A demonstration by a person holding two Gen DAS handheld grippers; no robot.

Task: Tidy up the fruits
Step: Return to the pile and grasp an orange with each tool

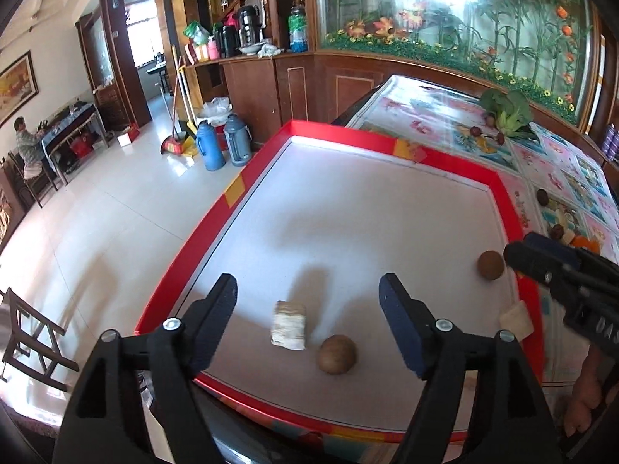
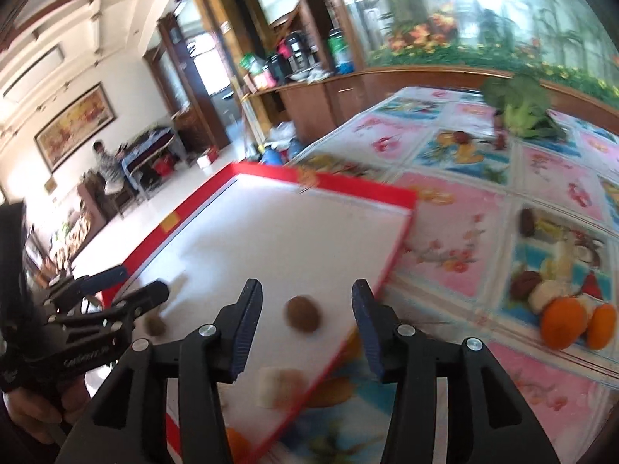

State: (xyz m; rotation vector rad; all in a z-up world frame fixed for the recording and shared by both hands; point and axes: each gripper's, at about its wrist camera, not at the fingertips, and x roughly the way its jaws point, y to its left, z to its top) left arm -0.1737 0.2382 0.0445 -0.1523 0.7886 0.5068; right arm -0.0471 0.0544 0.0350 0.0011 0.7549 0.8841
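Left claw (image 1: 309,321) hangs wide, empty, over the near edge of the red-rimmed tray (image 1: 514,201). Just ahead between its fingers lie a pale wrapped block (image 1: 289,324) and, right of it, a round brown fruit (image 1: 336,353), close to the right finger. Block's long axis runs roughly across the claw's line, though that's hard to tell. Right claw (image 2: 305,321) also wide, nothing held, poised at the tray's right edge; a second brown fruit (image 2: 303,315) sits dead ahead between its fingers, slightly left of centre, so the right hand is nearer to that one and the left to the first. View is motion-blurred. Another pale block (image 2: 280,386) lies near the tray's rim under the right claw; on or off the tray, can't tell. Farther out on the flowery tabletop (image 2: 456,201): two oranges (image 2: 561,326), dark small fruits (image 2: 524,284), leafy greens (image 2: 522,110) far back.
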